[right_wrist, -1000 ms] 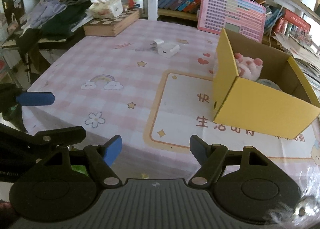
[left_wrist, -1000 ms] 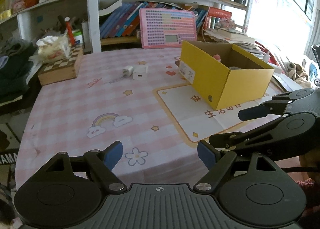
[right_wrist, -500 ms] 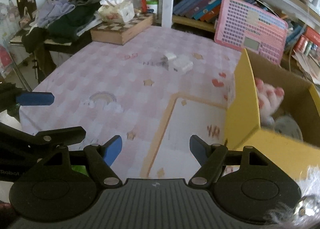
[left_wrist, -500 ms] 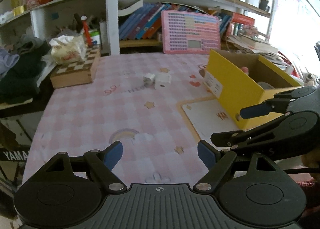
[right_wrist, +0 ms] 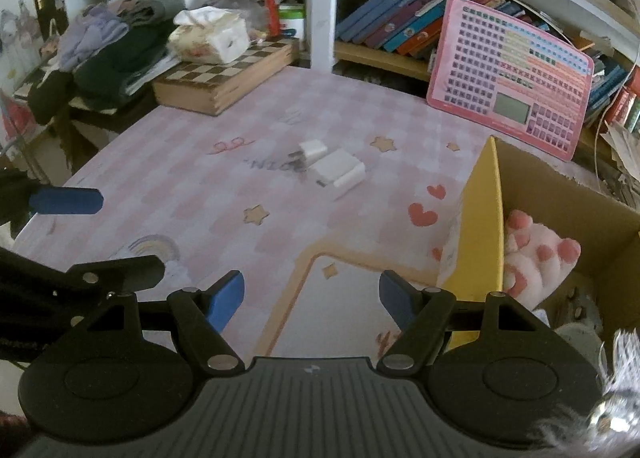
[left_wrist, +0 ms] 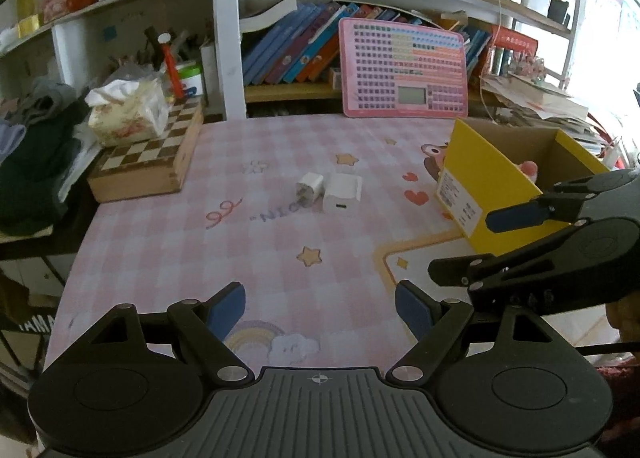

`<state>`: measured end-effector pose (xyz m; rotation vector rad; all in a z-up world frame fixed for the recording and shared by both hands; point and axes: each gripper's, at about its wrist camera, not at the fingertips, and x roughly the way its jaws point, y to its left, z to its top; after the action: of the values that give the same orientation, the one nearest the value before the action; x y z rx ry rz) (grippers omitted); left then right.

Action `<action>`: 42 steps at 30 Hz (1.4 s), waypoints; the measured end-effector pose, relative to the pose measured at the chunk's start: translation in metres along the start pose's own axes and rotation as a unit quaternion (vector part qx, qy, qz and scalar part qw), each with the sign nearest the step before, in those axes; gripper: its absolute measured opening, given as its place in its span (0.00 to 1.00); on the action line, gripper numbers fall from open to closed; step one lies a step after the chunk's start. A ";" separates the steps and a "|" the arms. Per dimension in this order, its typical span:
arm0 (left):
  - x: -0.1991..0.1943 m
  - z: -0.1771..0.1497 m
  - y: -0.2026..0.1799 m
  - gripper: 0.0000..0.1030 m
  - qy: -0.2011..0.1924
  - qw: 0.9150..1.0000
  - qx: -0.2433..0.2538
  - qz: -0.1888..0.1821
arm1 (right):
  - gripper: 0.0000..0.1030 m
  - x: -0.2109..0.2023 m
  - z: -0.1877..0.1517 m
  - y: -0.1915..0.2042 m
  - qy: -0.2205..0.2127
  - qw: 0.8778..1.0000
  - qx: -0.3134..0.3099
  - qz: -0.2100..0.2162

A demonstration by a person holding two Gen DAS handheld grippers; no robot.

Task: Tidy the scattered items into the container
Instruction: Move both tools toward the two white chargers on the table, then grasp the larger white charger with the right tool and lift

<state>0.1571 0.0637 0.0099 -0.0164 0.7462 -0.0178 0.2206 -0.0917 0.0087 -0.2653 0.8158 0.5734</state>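
Note:
Two white chargers lie together mid-table: a small plug (left_wrist: 309,188) (right_wrist: 311,150) and a larger block (left_wrist: 342,192) (right_wrist: 338,172). A yellow cardboard box (left_wrist: 480,182) (right_wrist: 482,218) stands to the right, with a pink-and-white plush paw (right_wrist: 536,258) inside. My left gripper (left_wrist: 320,308) is open and empty above the table's near edge. My right gripper (right_wrist: 311,296) is open and empty, just left of the box's near wall. Each gripper shows in the other's view: the right one (left_wrist: 476,248), the left one (right_wrist: 112,232).
A pink checked cloth (left_wrist: 260,242) covers the table. A wooden chessboard box (left_wrist: 148,158) with a tissue pack (left_wrist: 128,110) sits back left. A pink keyboard toy (left_wrist: 402,68) leans on the bookshelf behind. Clothes (right_wrist: 104,46) pile at the far left.
Both grippers have swung left and forward toward the chargers, which now sit nearer the middle of both views. Both stay open and empty. The box has shifted right in both views.

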 end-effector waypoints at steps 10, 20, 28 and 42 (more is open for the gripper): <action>0.029 0.032 0.010 0.82 -0.007 0.999 0.006 0.033 | 0.72 0.033 0.032 -0.029 0.007 1.000 0.021 0.015; 0.054 0.053 0.029 0.82 -0.007 0.998 -0.004 0.063 | 0.74 0.074 0.073 -0.035 0.017 0.999 -0.016 0.030; 0.079 0.066 0.037 0.82 0.004 0.998 -0.009 0.070 | 0.75 0.127 0.101 -0.028 0.062 0.993 -0.091 0.043; 0.108 0.070 0.038 0.82 0.029 0.997 -0.013 0.070 | 0.68 0.187 0.114 -0.035 0.131 0.986 -0.091 0.057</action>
<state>0.2844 0.0996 -0.0122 0.0120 0.8049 0.1245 0.4123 -0.0002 -0.0557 -0.4705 1.0392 0.7330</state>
